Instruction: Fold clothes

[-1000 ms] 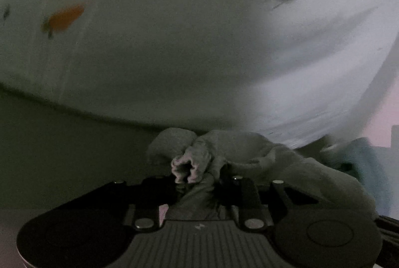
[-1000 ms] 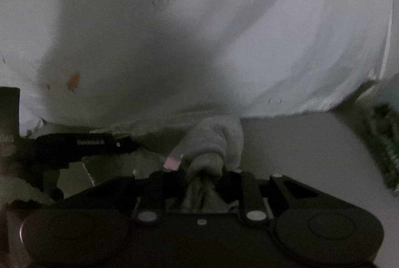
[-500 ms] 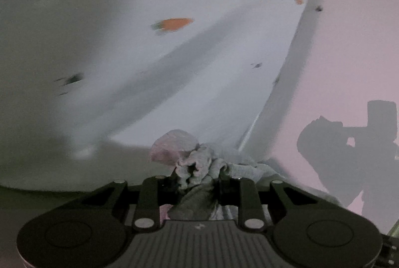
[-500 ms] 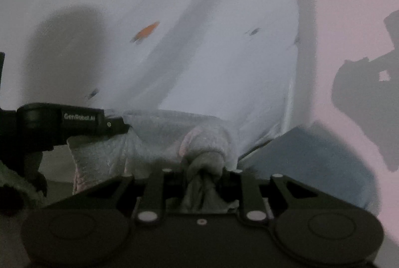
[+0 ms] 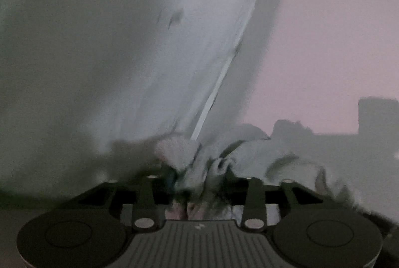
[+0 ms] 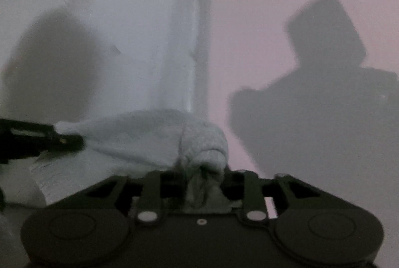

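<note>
A: Pinkish wall (image 6: 274,6) fills the background from 12 to 3 o'clock, carrying a dark shadow of the rig. White sheet (image 5: 174,19) with small printed marks covers the 9 to 12 o'clock side.

B: And the garment?

A: Pale towel-like cloth (image 6: 149,138) is bunched at 6 o'clock in both wrist views, stretched between the two tools.

B: Jaw state?

A: Left gripper (image 5: 199,183) and right gripper (image 6: 202,180) have both just been widening, cloth between the fingers. Whether the pads press it: cannot tell, frames are blurred.

B: Progress?

A: My reading: one fold is being laid over and released. Cloth is not flat yet; smoothing and further folds remain.
</note>
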